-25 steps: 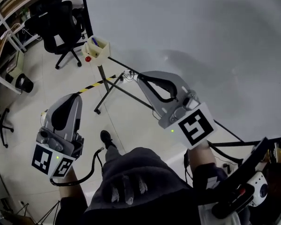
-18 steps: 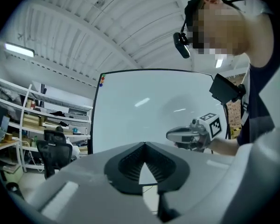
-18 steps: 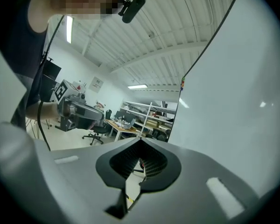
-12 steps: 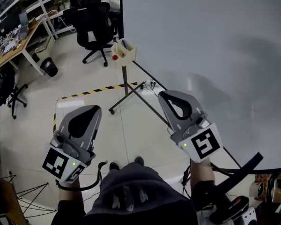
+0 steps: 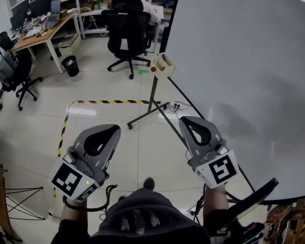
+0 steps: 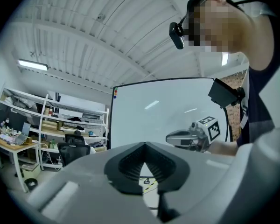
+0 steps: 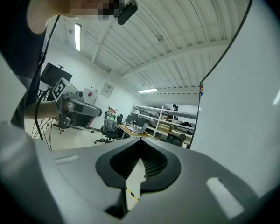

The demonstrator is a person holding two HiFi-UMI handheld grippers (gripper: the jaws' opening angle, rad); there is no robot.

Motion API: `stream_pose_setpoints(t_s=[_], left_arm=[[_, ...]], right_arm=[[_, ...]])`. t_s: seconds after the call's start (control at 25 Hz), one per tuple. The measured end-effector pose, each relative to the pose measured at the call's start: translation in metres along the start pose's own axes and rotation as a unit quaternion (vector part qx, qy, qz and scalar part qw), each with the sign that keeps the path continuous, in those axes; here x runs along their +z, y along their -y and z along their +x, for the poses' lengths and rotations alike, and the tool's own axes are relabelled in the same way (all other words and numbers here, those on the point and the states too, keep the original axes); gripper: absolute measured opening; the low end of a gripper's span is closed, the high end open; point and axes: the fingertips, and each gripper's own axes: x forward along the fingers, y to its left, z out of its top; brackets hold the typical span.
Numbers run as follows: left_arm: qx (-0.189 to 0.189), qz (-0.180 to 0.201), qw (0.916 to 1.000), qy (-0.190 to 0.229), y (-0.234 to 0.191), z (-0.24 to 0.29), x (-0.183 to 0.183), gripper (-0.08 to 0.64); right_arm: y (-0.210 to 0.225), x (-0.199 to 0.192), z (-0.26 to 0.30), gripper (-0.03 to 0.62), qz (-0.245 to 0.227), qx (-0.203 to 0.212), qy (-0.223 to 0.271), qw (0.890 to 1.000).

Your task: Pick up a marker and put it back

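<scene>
Left gripper (image 5: 110, 131) and right gripper (image 5: 191, 122) both closed on nothing, well short of the marker (image 5: 164, 59) in the far tray (image 5: 165, 70); reaching it closed, the tips could knock it out

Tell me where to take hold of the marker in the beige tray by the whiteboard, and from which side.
Take the marker by the end that shows in the open top of the beige tray, coming down from above. The tray's walls seem to shield the rest of it from the sides. It is too small here to tell cap from barrel.
</scene>
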Motion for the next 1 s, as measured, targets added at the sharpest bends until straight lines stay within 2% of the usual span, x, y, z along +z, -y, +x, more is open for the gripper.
stream_pose_setpoints(t_s=[0.16,0.28,0.36,0.48,0.56,0.76,1.0], left_arm=[[-0.007,0.009,0.9999,-0.008,-0.003,-0.025,0.005,0.006],[-0.007,-0.001,0.9999,-0.007,-0.008,-0.038,0.011,0.006],[-0.01,-0.011,0.9999,-0.005,-0.007,-0.064,0.009,0.006],[-0.045,-0.034,0.9983,-0.012,0.009,-0.108,-0.005,0.006],[-0.065,-0.039,0.997,-0.017,0.022,-0.119,-0.01,0.006],[-0.088,-0.031,0.9956,-0.012,0.052,-0.122,-0.007,0.006],[-0.101,-0.024,0.9944,-0.018,0.097,-0.111,-0.003,0.006]], right_arm=[[-0.019,0.017,0.003,0.002,-0.012,0.004,-0.009,1.0],[-0.026,0.022,0.003,0.002,-0.018,0.002,-0.028,0.999],[-0.053,0.03,0.0,0.002,-0.024,0.002,-0.033,0.999],[-0.112,0.043,-0.02,0.002,-0.022,-0.012,-0.034,0.999],[-0.131,0.044,-0.032,0.002,-0.027,-0.017,-0.048,0.998],[-0.138,0.052,-0.062,0.002,-0.044,-0.034,-0.059,0.997],[-0.131,0.053,-0.113,0.002,-0.04,-0.053,-0.045,0.997]])
